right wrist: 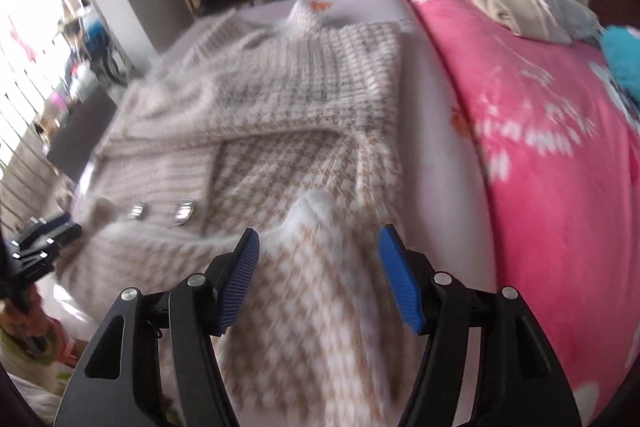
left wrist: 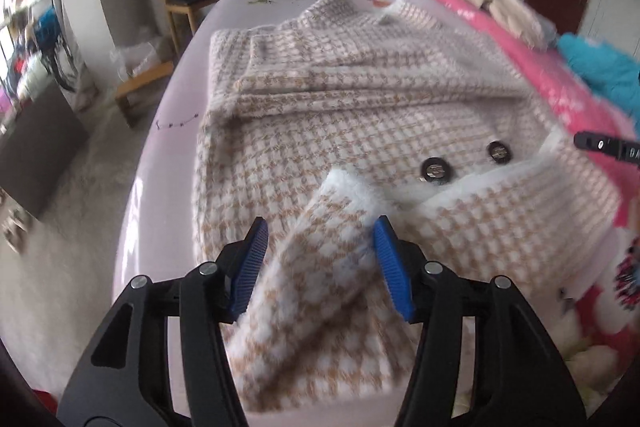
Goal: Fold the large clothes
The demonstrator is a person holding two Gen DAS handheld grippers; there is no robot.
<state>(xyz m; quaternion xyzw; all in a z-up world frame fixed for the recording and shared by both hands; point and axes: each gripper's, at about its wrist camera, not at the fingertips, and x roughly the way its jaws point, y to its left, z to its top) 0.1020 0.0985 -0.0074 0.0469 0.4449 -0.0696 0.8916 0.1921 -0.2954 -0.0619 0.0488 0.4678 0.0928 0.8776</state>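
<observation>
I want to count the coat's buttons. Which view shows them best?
The left wrist view: the two dark buttons sit sharp and unblocked on the coat. In the right wrist view they are blurred, showing only as two shiny glints.

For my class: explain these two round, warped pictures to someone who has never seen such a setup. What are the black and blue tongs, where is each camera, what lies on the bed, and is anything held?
A person holds a hand tool in each hand, each carrying a wide-angle camera looking along its two blue-padded fingers. One picture comes from the left gripper, the other from the right gripper. On the bed lies a fluffy checked coat with two dark buttons, partly folded, beside a pink blanket. Both grippers are open; coat fabric lies between the pads, but nothing is clamped.
</observation>
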